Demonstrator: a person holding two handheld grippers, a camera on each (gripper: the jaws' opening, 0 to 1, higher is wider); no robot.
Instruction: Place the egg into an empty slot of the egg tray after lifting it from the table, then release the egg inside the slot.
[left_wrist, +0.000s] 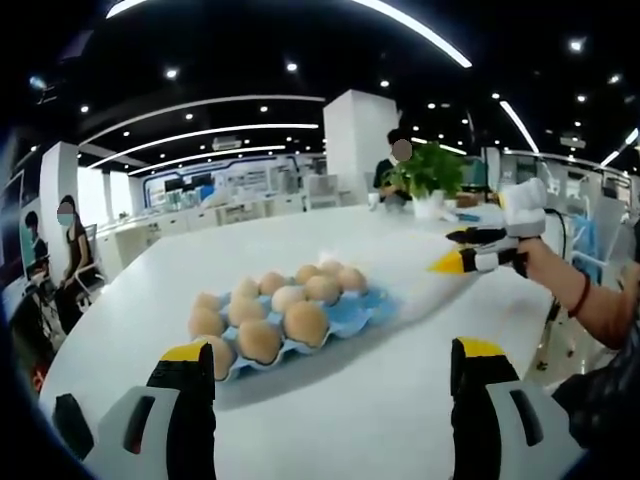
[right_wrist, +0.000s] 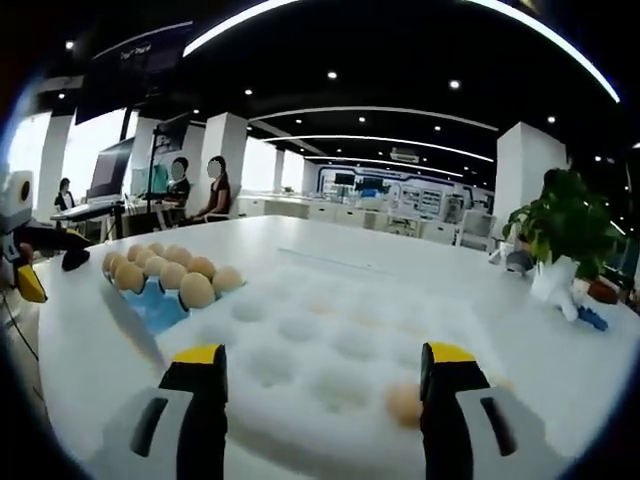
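My right claw (right_wrist: 320, 400) is released, jaws wide, because the egg (right_wrist: 404, 404) lies on the white foam on the table (right_wrist: 520, 330), just inside its right jaw. My left claw (left_wrist: 335, 400) is released too, facing the blue egg tray (left_wrist: 350, 315) so I can judge its free slots.

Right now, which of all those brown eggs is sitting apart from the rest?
The lone brown egg lying on the white foam sheet, beside the right gripper; the others fill the blue egg tray.

White table (left_wrist: 420, 390) with blue egg tray (left_wrist: 345, 315), white foam tray (right_wrist: 300, 340), potted plant (right_wrist: 562, 245).
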